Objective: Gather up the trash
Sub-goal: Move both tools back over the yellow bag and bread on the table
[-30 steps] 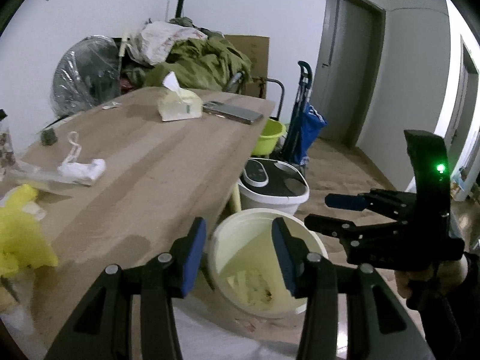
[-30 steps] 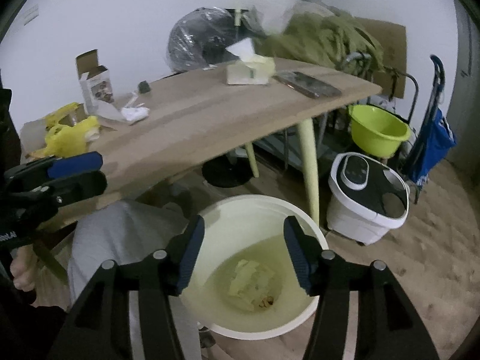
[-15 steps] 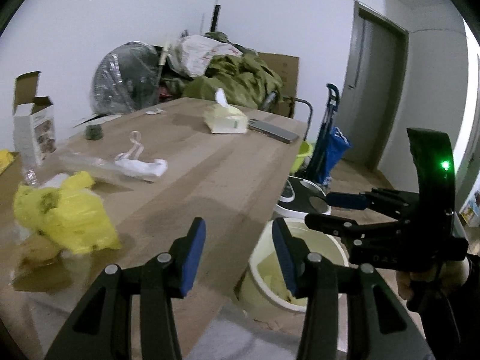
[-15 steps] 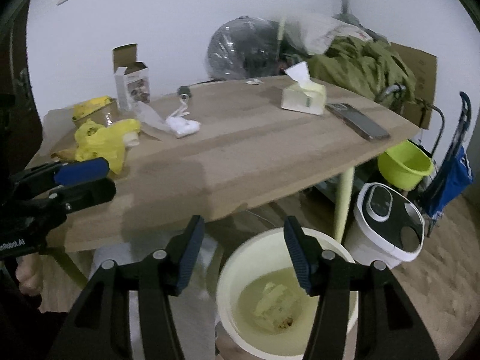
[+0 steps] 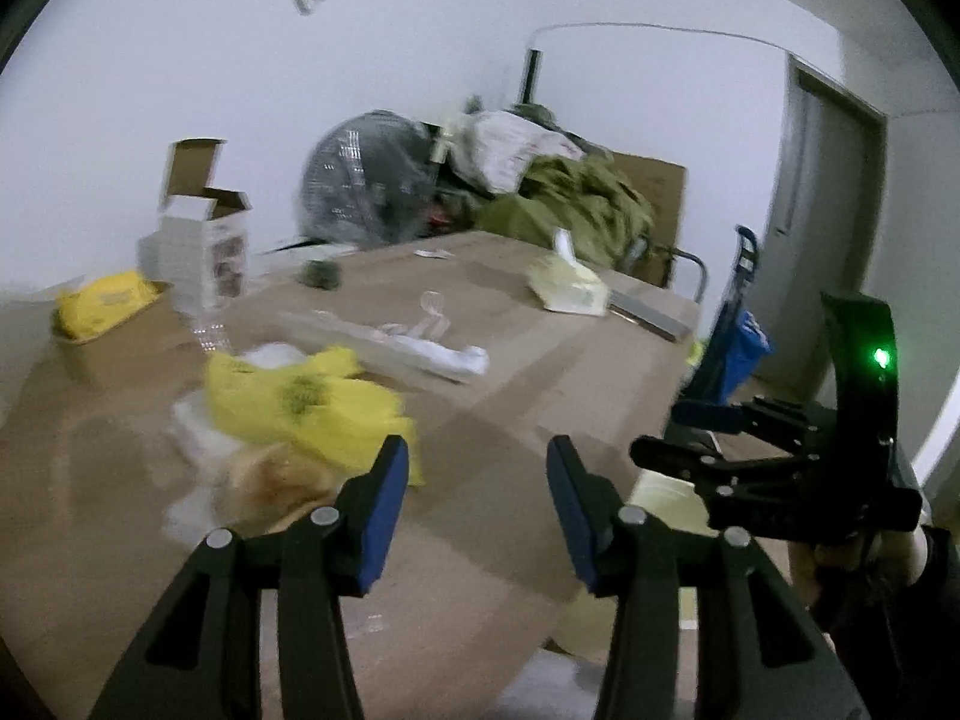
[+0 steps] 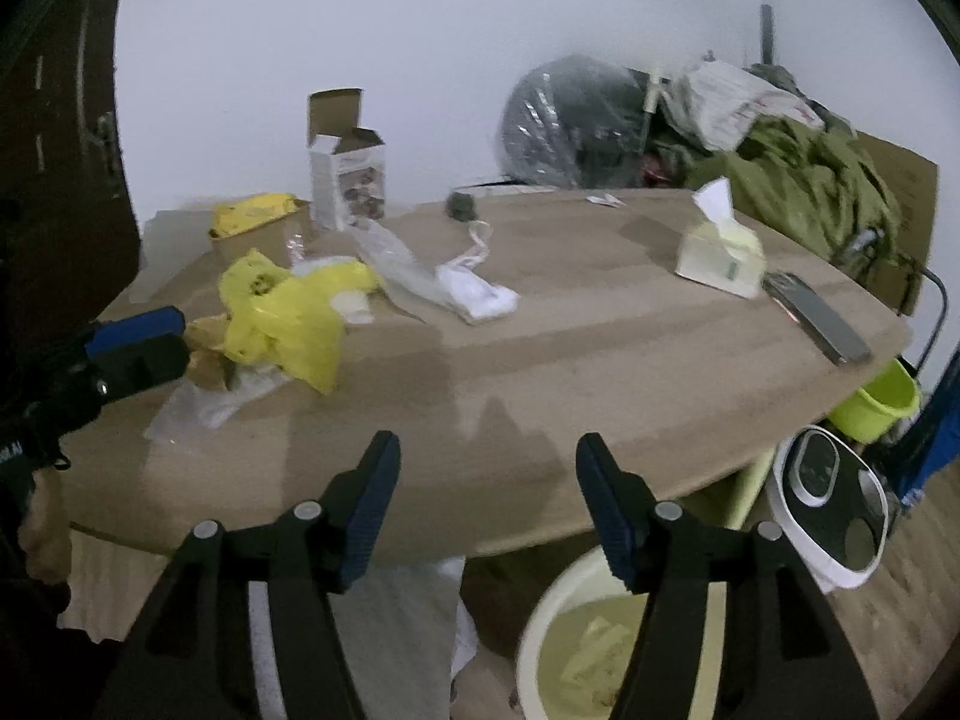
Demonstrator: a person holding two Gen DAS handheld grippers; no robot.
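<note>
some scraps already in the bin (image 6: 600,648), but the yellow bag (image 6: 288,318) pile's still by the tabletop (image 6: 600,360) left edge; both grippers, left gripper (image 5: 477,510) and right gripper (image 6: 486,504), just widened, nothing in them

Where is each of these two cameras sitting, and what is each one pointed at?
Left wrist: on the left gripper, looking across the wooden table at the yellow bag; the right gripper and a hand show.
Right wrist: on the right gripper, facing the table, the bucket below; the left gripper shows.
Shared: table, yellow bag, tissue pack.
</note>
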